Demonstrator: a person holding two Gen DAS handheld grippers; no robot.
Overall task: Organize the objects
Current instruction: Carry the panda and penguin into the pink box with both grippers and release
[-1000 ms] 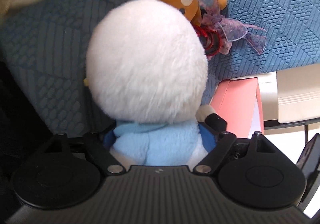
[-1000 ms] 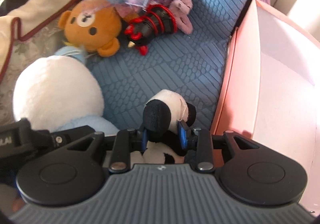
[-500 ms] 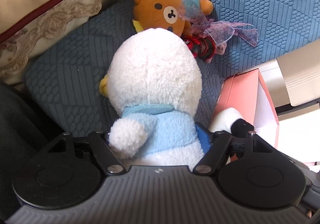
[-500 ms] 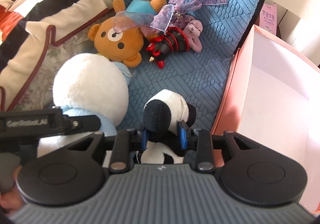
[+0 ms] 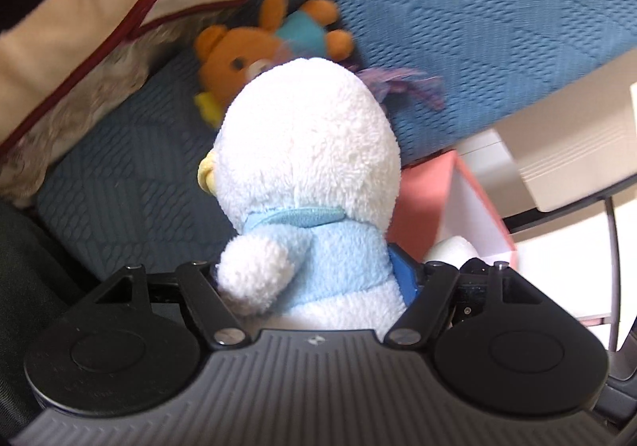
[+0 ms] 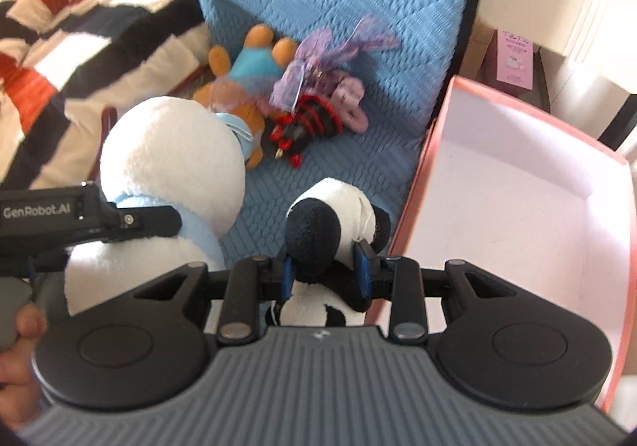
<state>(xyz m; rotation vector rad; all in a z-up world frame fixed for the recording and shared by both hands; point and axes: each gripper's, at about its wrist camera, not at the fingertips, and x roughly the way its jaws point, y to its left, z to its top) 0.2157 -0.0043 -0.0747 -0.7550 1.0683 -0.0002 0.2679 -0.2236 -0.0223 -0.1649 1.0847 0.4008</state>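
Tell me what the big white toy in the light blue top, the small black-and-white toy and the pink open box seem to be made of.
White toy in the light blue top: soft plush, shown by its curly, fuzzy pile. Black-and-white toy: also plush, with a short fuzzy nap that dents between the right gripper pads. Pink open box: probably stiff card, matte, with thin flat walls and sharp corners; plastic cannot be ruled out.

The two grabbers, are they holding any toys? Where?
Yes. The left gripper squeezes the white plush around its light-blue body. The right gripper pinches the panda plush at its head.
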